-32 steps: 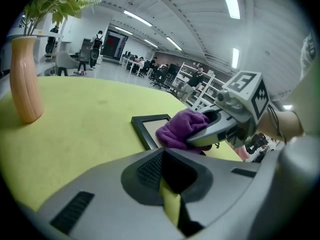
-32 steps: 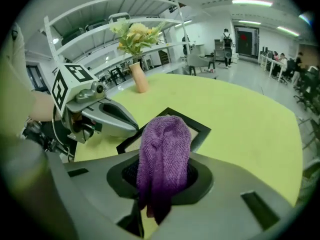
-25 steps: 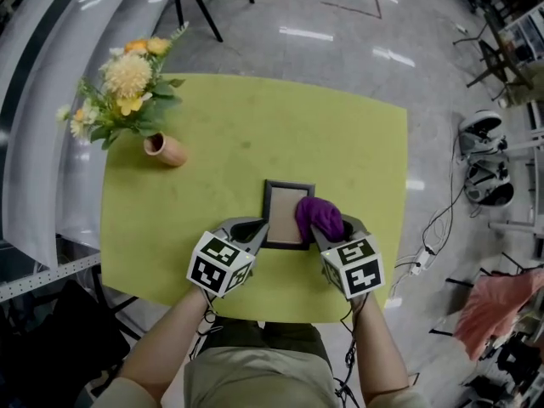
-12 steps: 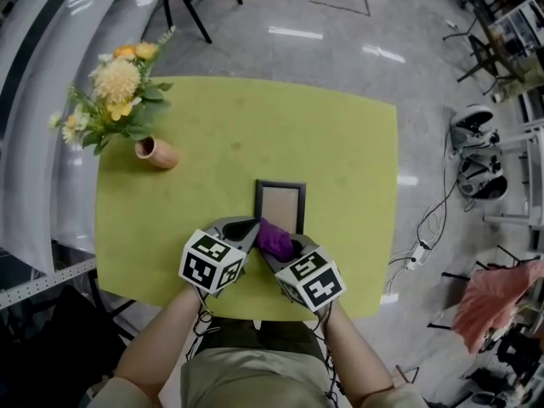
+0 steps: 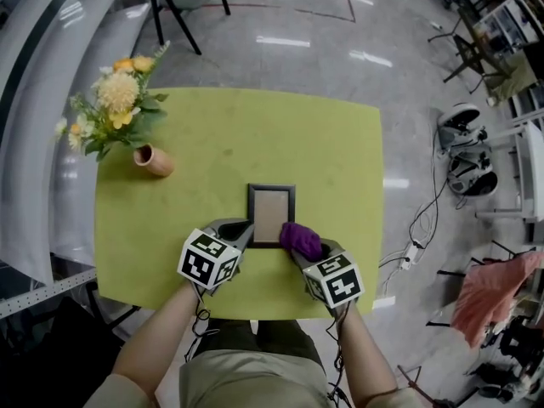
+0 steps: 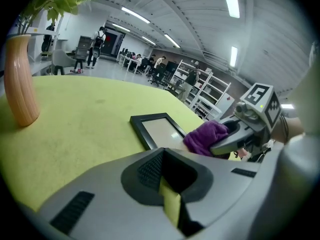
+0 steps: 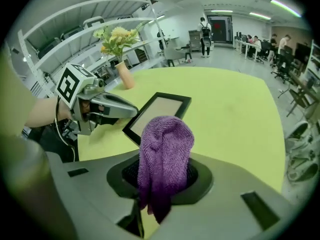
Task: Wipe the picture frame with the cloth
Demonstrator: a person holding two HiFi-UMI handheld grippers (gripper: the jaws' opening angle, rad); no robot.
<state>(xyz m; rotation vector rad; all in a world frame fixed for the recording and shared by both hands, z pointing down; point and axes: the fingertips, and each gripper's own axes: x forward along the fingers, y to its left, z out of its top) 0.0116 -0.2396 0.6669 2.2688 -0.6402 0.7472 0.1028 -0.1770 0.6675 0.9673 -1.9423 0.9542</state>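
Progress: wiping looks under way; nothing shows how much of the glass is already clean.
Frame: the black-rimmed rectangular picture frame (image 5: 271, 213) lies flat near the front edge of the yellow-green tabletop (image 5: 255, 134).
Cloth: the purple terry cloth (image 5: 300, 238) rests on the frame's near right corner.
Right tool (image 5: 297, 247): clamped on the cloth.
Left tool (image 5: 241, 227): jaws together, holding nothing, just beside the frame's near left corner.
Room: bare tabletop beyond and beside the frame; the terracotta vase of yellow flowers (image 5: 154, 160) stands well apart, far left.

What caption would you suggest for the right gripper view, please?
Right gripper clamping a purple cloth before the black picture frame on the yellow-green table, left gripper alongside.
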